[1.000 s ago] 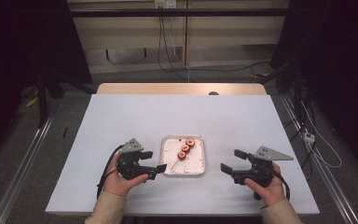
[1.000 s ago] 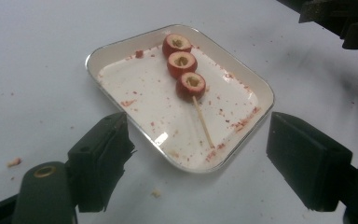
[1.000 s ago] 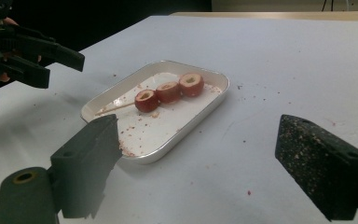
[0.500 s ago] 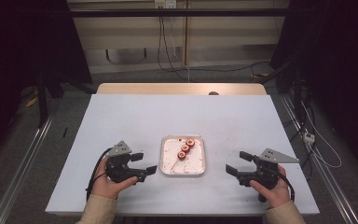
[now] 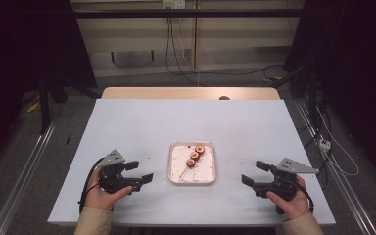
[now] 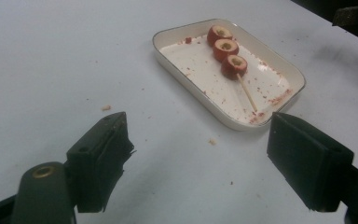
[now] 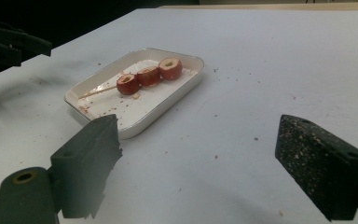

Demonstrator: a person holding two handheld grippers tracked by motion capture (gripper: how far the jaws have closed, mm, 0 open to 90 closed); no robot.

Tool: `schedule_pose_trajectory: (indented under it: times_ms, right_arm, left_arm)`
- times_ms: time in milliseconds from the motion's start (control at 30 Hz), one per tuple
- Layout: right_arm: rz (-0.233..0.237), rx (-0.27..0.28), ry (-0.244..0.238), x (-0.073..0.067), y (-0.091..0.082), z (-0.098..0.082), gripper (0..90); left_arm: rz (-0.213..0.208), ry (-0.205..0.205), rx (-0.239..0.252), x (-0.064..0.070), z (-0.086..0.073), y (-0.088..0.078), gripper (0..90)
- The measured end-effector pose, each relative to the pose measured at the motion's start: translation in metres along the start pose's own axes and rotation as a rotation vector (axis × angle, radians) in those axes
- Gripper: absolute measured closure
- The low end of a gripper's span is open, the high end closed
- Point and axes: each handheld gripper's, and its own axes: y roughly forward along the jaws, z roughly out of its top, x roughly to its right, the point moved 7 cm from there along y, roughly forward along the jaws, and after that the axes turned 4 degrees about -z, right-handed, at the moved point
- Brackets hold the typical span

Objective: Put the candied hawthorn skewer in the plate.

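The left gripper (image 5: 139, 172) is held with its jaws spread and nothing between them, in the lower left of the high view; the right gripper (image 5: 250, 173) is likewise spread and empty in the lower right. Between them, at the centre, a white tray (image 5: 176, 175) is seen, and in it a skewer (image 5: 194, 156) with three red fruit pieces is laid slantwise. If the thin stick is pinched off-centre, the fruit could be slid off or the light tray pushed across the table (image 5: 127, 127). Crumbs on the pads may weaken a grip. Both hands are rested low near the table's front edge, jaws pointed inward toward the tray.
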Motion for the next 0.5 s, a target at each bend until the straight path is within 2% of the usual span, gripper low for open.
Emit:
schedule_pose_trajectory:
  times_ms: [500]
  right_arm:
    - [-0.014, 0.009, 0.005, 0.005, -0.009, -0.002, 13.6]
  left_arm:
    - [0.025, -0.009, -0.001, -0.011, -0.009, -0.011, 20.3]
